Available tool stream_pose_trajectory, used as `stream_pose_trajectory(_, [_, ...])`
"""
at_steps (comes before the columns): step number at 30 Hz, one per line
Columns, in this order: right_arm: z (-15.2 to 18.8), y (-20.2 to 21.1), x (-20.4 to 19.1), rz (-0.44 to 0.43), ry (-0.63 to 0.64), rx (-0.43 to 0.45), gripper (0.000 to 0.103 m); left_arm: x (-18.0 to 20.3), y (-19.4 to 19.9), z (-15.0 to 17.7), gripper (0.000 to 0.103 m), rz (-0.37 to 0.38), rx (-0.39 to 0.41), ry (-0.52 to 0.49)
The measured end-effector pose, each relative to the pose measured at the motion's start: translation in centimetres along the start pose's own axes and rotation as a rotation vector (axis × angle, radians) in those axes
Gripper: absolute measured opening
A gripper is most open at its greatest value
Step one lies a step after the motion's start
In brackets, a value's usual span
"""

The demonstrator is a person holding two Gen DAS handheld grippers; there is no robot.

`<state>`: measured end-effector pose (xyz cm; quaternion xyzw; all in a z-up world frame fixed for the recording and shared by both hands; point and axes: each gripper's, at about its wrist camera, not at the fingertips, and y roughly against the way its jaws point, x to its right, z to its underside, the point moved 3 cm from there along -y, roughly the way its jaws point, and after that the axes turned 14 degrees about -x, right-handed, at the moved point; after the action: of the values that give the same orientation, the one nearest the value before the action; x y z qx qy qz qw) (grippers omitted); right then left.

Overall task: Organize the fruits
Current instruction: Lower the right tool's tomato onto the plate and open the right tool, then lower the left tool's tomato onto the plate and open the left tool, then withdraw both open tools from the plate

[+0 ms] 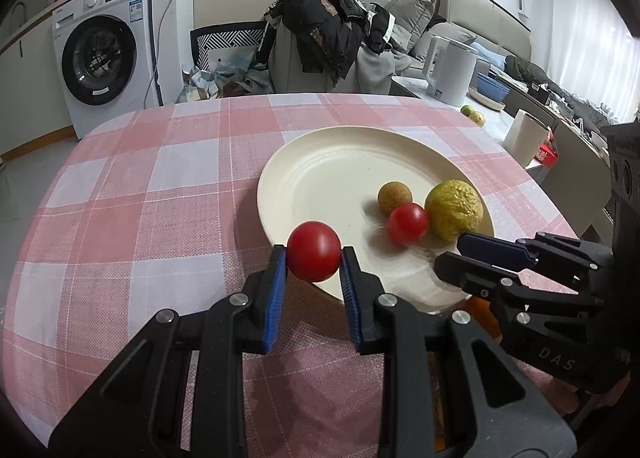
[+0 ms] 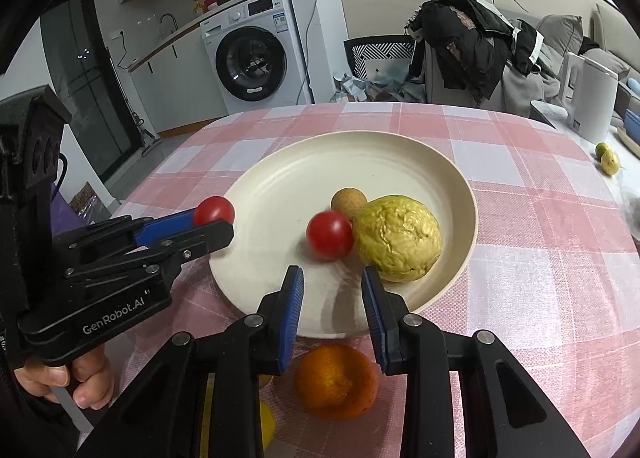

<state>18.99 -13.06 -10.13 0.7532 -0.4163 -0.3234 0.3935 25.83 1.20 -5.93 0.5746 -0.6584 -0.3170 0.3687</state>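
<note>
My left gripper (image 1: 314, 254) is shut on a red cherry tomato (image 1: 314, 250), held just over the near rim of the cream plate (image 1: 320, 178). On the plate lie a second red tomato (image 1: 408, 224), blurred, a small brown round fruit (image 1: 394, 197) and a wrinkled yellow-green fruit (image 1: 454, 210). My right gripper (image 2: 332, 278) hovers over the plate's (image 2: 360, 154) near part, jaws a little apart with nothing between them, just short of the blurred tomato (image 2: 330, 235) and the yellow-green fruit (image 2: 398, 238). An orange (image 2: 336, 382) sits on the cloth under it.
The pink checked cloth covers a round table (image 1: 140, 198). A white kettle (image 2: 592, 98) and two small green-yellow fruits (image 2: 608, 158) stand at the far right, beside a white roll (image 1: 524, 136). A clothes-draped chair (image 1: 320, 38) is behind the table. A hand (image 2: 80, 378) holds the left gripper.
</note>
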Motion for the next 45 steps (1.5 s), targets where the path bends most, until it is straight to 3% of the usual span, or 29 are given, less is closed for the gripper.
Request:
stream_pose_trajectory(7, [-0.1,0.0,-0.2,0.007,-0.005,0.002,0.033,0.3,0.0,0.1,0.024,-0.008,0.001,-0.01])
stream_pose_trajectory(11, [0.1,0.4,-0.1,0.002,-0.017,0.02,0.047,0.4,0.0,0.1,0.024,0.002,-0.002,-0.006])
stream_pose_trajectory(16, [0.3,1.1,0.4,0.0,-0.034,0.034,0.051,0.5,0.2,0.5,0.024,0.008,-0.002,-0.014])
stream_pose_trajectory(20, [0.2,1.8,0.4,0.015,-0.025,0.051,0.071,0.8,0.4,0.6,0.024,0.003,0.0,-0.029])
stream_pose_trajectory(24, [0.4,2.2,1.1,0.012,-0.058,0.05,0.085,1.4,0.6,0.8,0.024,0.008,0.001,-0.054])
stream_pose_trajectory(32, [1.2,3.2,3.0,0.072,-0.138,0.05,0.095,1.2,1.3,1.5,0.03,0.02,-0.025,-0.051])
stream_pose_trajectory(36, [1.9,3.9,2.9,0.07,-0.109,0.052,0.1,1.1,2.9,2.5,0.064,0.001,-0.004,-0.039])
stream_pose_trajectory(45, [3.5,5.5,1.8,0.077,-0.044,0.033,0.103,1.1,7.9,5.2,0.102,-0.067,0.092,-0.03])
